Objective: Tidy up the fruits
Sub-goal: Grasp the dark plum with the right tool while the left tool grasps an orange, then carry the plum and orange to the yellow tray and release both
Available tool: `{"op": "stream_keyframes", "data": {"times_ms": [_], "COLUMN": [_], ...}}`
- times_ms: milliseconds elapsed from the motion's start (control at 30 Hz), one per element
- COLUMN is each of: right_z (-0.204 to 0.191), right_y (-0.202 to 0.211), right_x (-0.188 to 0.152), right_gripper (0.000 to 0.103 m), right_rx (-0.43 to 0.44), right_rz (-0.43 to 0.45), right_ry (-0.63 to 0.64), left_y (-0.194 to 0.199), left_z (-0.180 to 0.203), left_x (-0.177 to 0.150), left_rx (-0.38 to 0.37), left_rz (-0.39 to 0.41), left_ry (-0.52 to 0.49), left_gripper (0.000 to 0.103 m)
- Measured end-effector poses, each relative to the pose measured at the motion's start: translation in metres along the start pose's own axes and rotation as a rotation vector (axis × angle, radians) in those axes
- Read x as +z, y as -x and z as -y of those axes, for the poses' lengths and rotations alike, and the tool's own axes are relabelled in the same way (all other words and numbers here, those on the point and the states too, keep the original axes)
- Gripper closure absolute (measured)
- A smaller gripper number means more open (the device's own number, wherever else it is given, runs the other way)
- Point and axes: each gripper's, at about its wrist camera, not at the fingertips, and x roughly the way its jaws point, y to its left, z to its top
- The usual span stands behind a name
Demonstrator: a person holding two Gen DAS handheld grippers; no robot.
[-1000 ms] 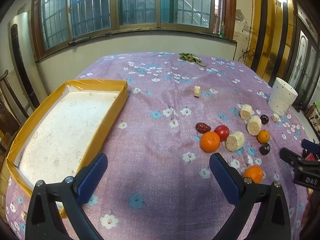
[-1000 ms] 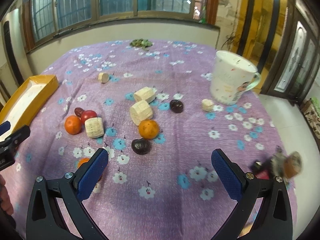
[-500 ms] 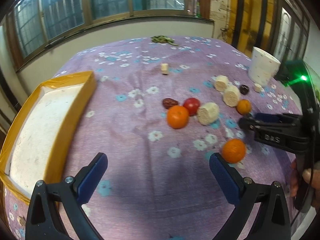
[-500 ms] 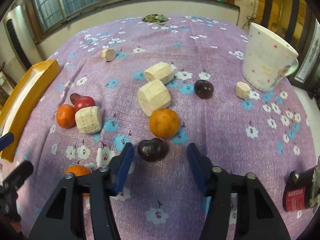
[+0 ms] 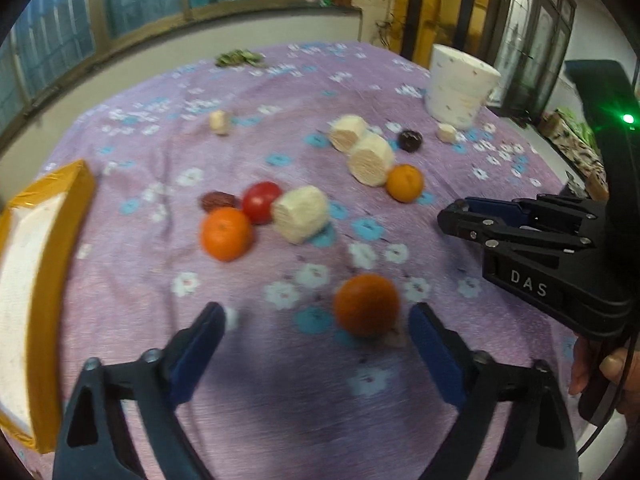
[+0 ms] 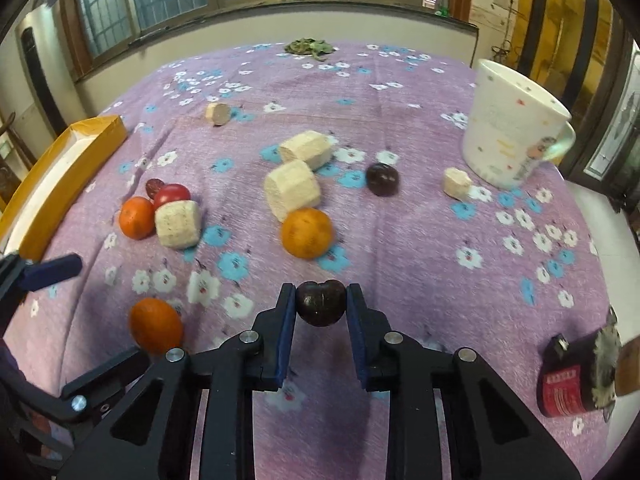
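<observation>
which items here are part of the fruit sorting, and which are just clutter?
Job: dark plum in right gripper; oranges; red tomato; second plum; yellow tray; left gripper, open by nearest orange.

Clutter: mug; pale cylinder chunks; dried leaves; red bottle.

Two low wrist fisheyes facing windows across purple tablecloth [image 5: 280,380], sharing central fruit cluster, close up

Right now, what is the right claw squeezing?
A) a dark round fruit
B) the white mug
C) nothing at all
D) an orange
A: in the right wrist view, the right claw has both blue pads pressed against a dark round fruit, while the nearest orange lies loose on the purple cloth and the white mug stands far off.
</observation>
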Motion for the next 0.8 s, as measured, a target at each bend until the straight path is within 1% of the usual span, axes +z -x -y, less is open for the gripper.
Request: {"op": "stream_keyframes", "data": {"times_ms": [33,133,167,200,233,433,567,633,800], "right_z": [0.003,0.007,0.008,0.007,0.007,0.0,-0.007,-0.013,-0.039], "right_y": [0.0,0.002,0.003,0.003,0.004,0.01,0.017,0.021,0.027], "right_x": [-0.001,-0.005,-0.006,-0.007,-0.008,-0.013,-0.013,-0.012,-0.006], "right_gripper": [0.079,0.079,0.079,0.079,0.079,0.079,0.079,0.079,0.079], "right_rx": [0.0,0.002,0.002,0.0,-0.001,-0.007,-0.01,-0.012,-0.004], "right_rz": [-0.001,-0.001,-0.001,0.0,0.001,0.009,0.018,0.026,0.038], "right_ry": [-0.008,-0.024,-0.024,-0.022,-0.021,-0.016,-0.014,-0.01,0.004], "left_y": [-0.004,-0.017,-0.015,-0.015,-0.016,-0.011,0.001,0.006,0.024], "left_z": [0.002,0.005,0.007,0.008,0.008,-0.005,-0.022,-0.032,-0.061], "left_x": [0.001,0.003,0.003,0.003,0.004,0.0,-0.002,-0.003,-0.006], "left_rx": [-0.009,-0.044,-0.04,-0.067,-0.092,-0.128,-0.133,-0.14,-0.128], "left_rz": [-0.015,-0.068,-0.049,-0.045,-0.05,-0.042,-0.024,-0.013,0.02], "left_ry": [-0.001,0.016,0.019,0.018,0.02,0.066,0.097,0.117,0.166], "left_gripper": [0.025,0.04,0.044,0.059,0.064,0.065,0.065,0.065,0.065]}}
